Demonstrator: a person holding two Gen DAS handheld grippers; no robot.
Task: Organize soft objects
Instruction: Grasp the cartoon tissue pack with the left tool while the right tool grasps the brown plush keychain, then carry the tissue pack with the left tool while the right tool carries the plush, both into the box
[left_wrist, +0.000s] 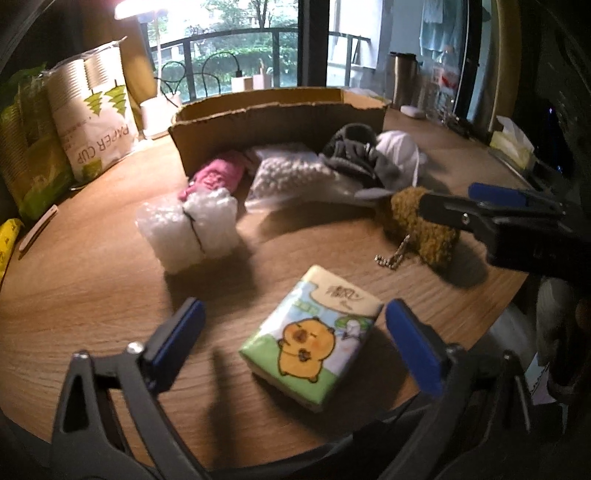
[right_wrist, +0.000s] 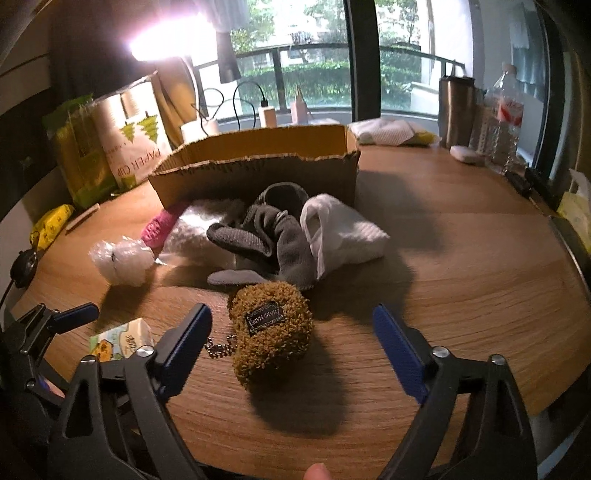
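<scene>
Wooden counter carried a tissue pack between the left gripper's wide jaws, untouched. Right gripper straddled the olive plush pouch, jaws wide, near the cardboard box.

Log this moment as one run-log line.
left gripper: open around tissue pack | right gripper: open around brown plush pouch | cardboard box: behind pile
</scene>
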